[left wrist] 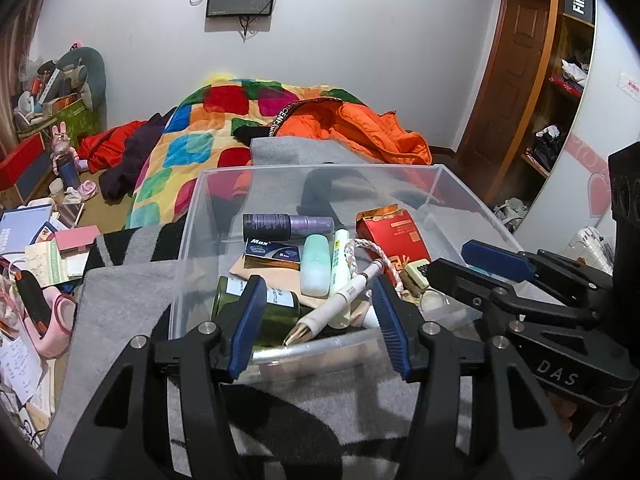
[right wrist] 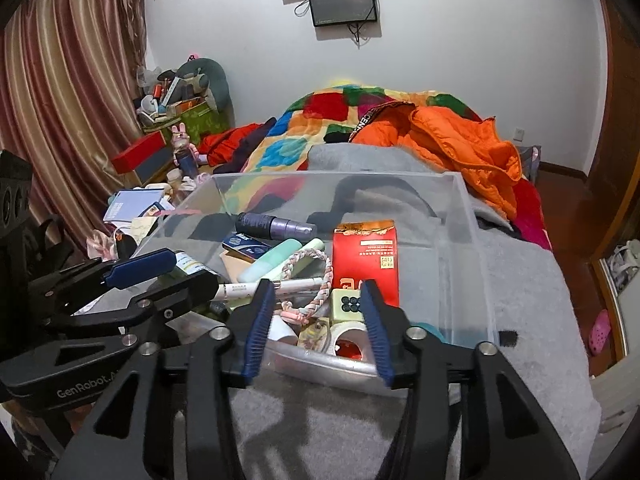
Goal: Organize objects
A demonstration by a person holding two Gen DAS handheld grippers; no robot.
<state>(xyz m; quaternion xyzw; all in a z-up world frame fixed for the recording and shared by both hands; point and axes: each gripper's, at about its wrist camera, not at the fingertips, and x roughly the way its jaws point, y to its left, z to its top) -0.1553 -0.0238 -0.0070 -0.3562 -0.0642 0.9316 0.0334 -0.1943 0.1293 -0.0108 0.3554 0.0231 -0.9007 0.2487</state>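
Note:
A clear plastic bin (left wrist: 320, 172) (right wrist: 472, 264) sits on a grey blanket on the bed. It holds a purple spray bottle (left wrist: 288, 227) (right wrist: 276, 227), a red carton (left wrist: 394, 236) (right wrist: 366, 256), a green bottle (left wrist: 276, 304), a mint tube (left wrist: 316, 266) (right wrist: 270, 260), a white pen (left wrist: 340, 300) (right wrist: 260, 289), a braided band (left wrist: 368, 250) (right wrist: 316, 292) and a tape roll (right wrist: 348, 338). My left gripper (left wrist: 318, 320) is open and empty at the bin's near rim. My right gripper (right wrist: 318, 328) is open and empty beside it; it also shows in the left wrist view (left wrist: 460, 260).
A patchwork quilt (left wrist: 192, 148) and an orange jacket (left wrist: 360, 128) (right wrist: 460, 140) lie behind the bin. Cluttered papers and boxes (left wrist: 40, 248) sit to the left. A wooden wardrobe (left wrist: 532, 100) stands at right. Curtains (right wrist: 60, 100) hang at left.

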